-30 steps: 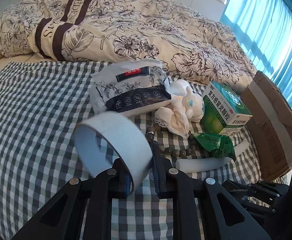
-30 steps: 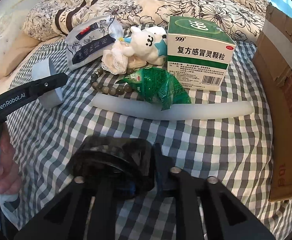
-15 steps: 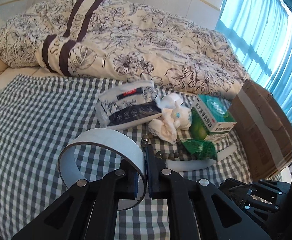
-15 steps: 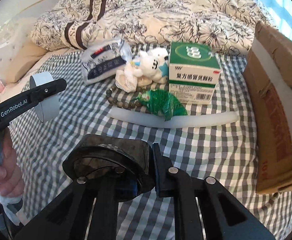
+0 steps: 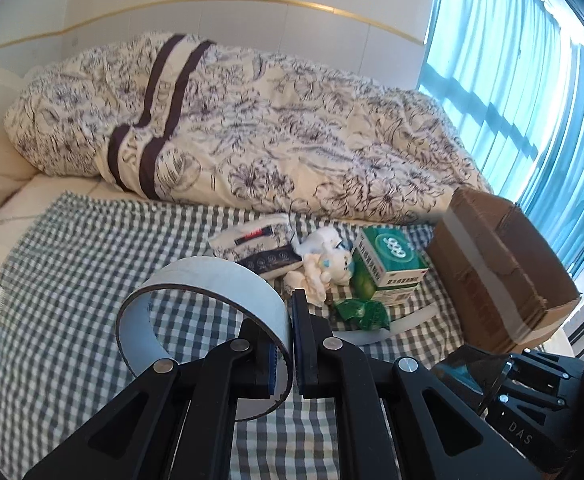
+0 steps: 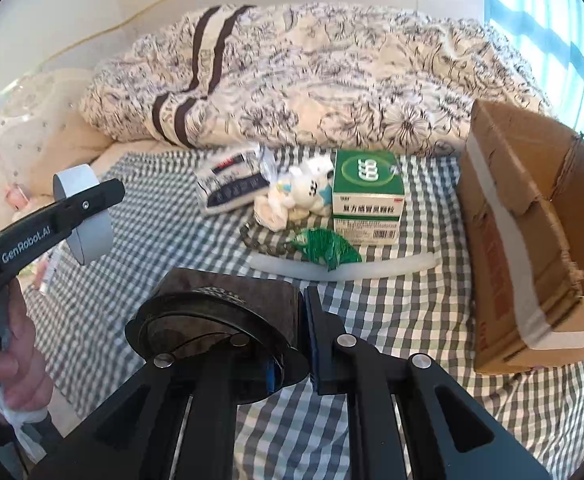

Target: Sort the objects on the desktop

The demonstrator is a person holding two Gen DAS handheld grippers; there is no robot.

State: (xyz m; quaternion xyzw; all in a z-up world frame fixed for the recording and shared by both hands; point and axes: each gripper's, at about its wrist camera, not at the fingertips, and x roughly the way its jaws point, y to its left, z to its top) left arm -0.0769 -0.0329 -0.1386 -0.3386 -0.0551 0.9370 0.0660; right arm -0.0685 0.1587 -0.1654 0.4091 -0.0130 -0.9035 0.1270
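My left gripper (image 5: 288, 344) is shut on a wide grey tape roll (image 5: 212, 292), held above the checked cloth (image 5: 72, 280); the same tape roll (image 6: 84, 216) shows at the left of the right wrist view. My right gripper (image 6: 292, 344) is shut on a dark round lidded container (image 6: 220, 328). On the cloth lie a tissue pack (image 6: 232, 188), a white plush toy (image 6: 307, 192), a green medicine box (image 6: 367, 196), a green wrapper (image 6: 327, 250), a bead bracelet (image 6: 260, 242) and a white tube (image 6: 371, 270).
An open cardboard box (image 6: 531, 240) stands at the right edge of the cloth. A flowered quilt (image 6: 311, 80) is heaped behind the objects. A person's hand (image 6: 8, 368) grips the left tool's handle. Blue curtains (image 5: 531, 80) hang at the far right.
Both grippers have risen and pulled back from the pile, each keeping its hold. The objects on the cloth look smaller and farther away; none of them has moved.
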